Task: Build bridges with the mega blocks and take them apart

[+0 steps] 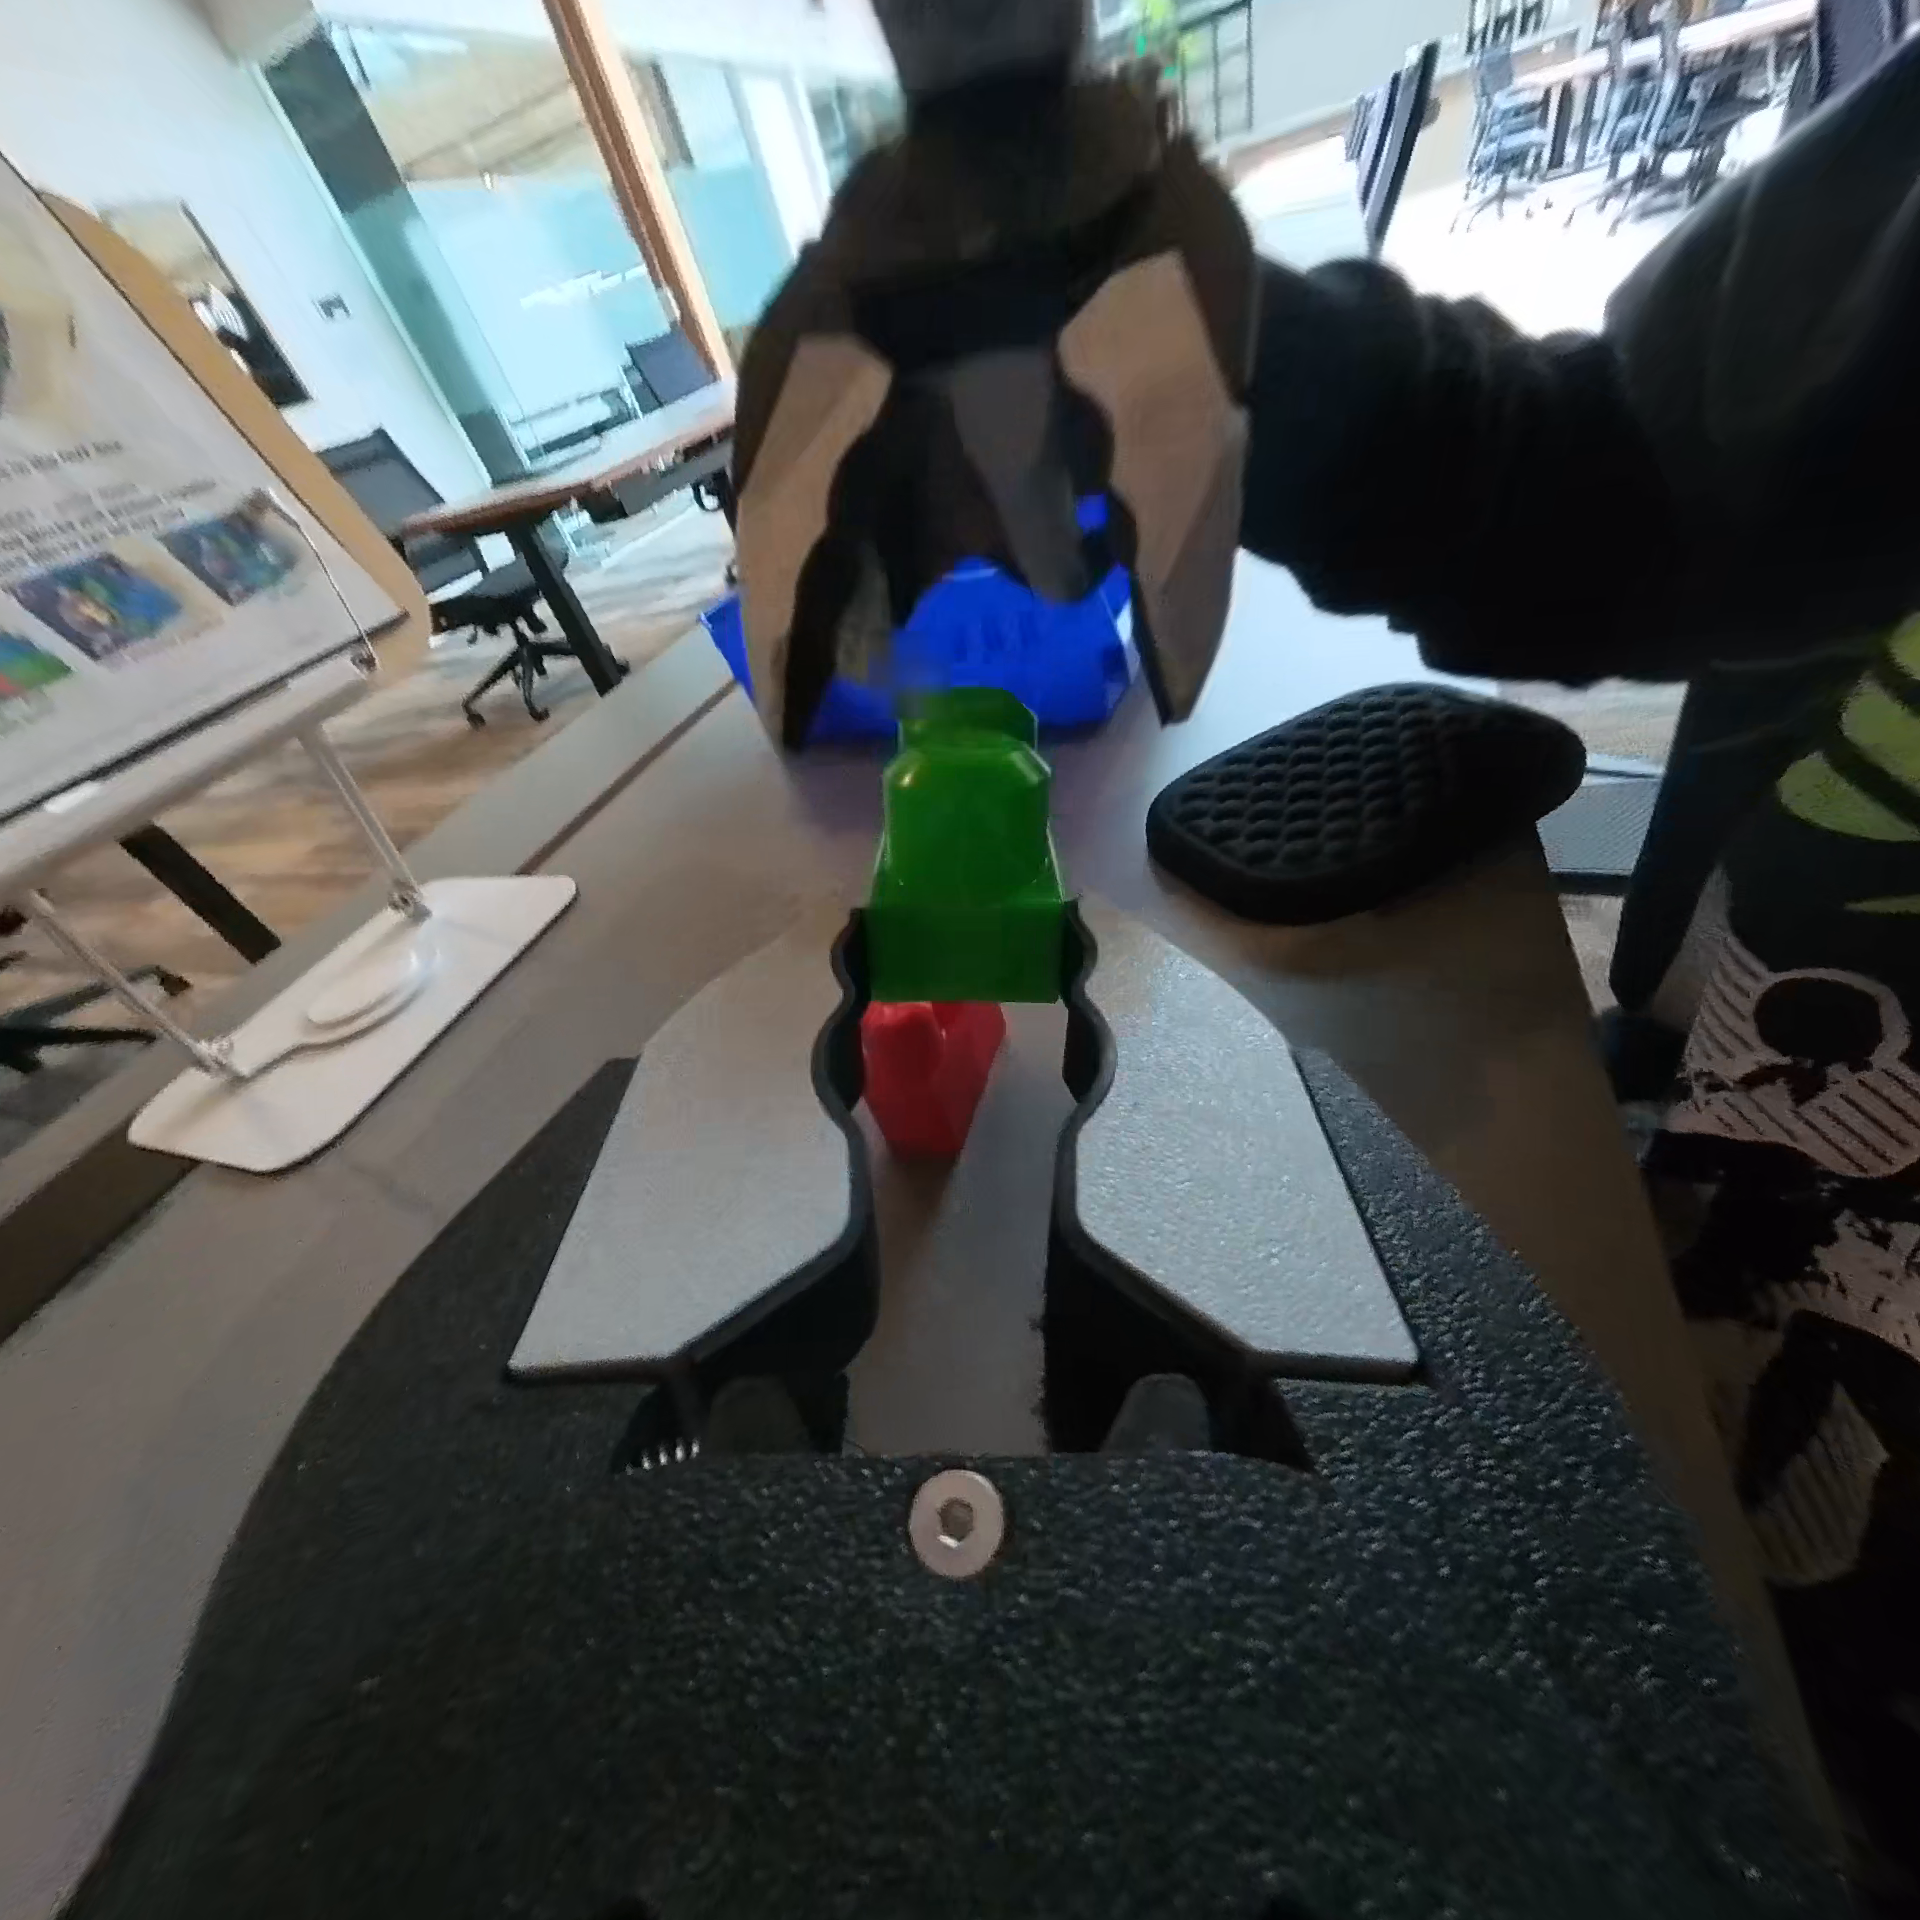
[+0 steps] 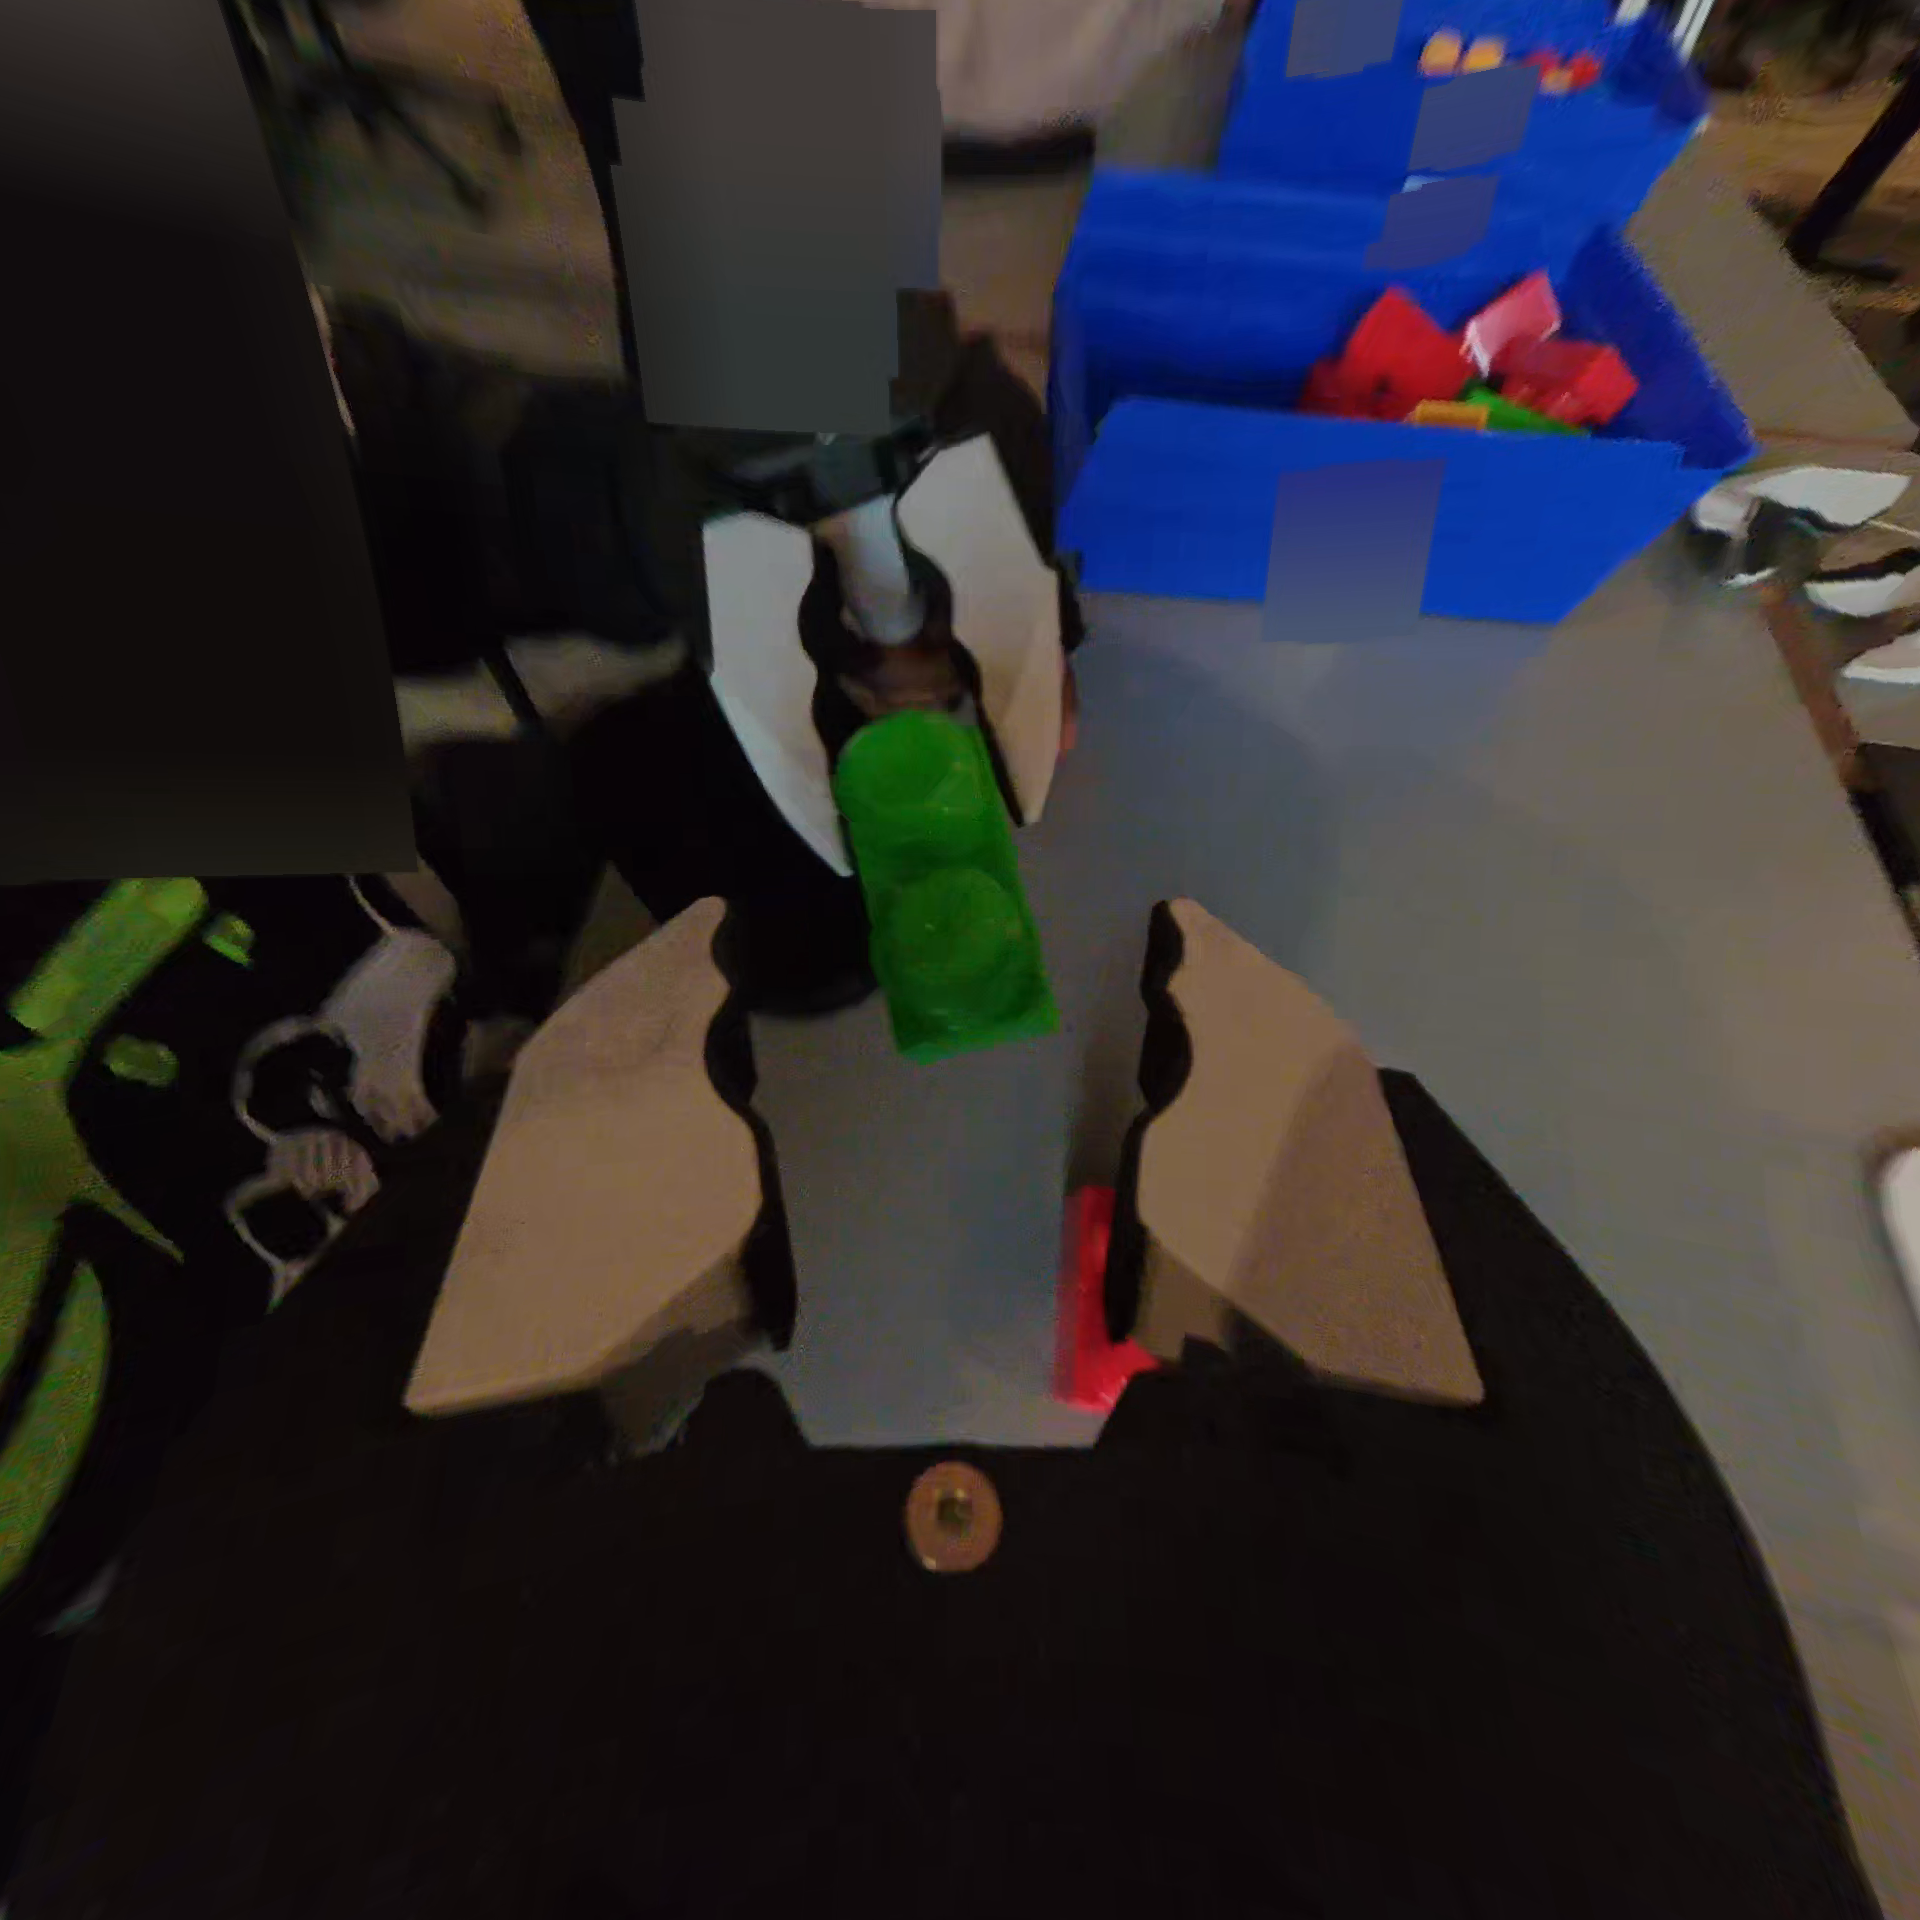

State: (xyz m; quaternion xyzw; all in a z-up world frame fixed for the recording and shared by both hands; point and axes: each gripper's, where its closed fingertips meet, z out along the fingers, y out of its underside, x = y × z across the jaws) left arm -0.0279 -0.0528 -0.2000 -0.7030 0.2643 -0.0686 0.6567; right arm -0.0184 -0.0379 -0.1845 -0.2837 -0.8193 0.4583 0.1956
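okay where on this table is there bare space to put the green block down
Bare grey table lies open right of the green block, from the blue bin down toward the right gripper. Another strip lies between that gripper's open fingers. It is crowded by the red block at the right finger, and along the bins at the far edge.

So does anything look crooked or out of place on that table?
Nothing is spilled or broken. The green block is in the air, clamped in the left gripper, not stacked. A red block lies alone on the table, away from the blue bin.
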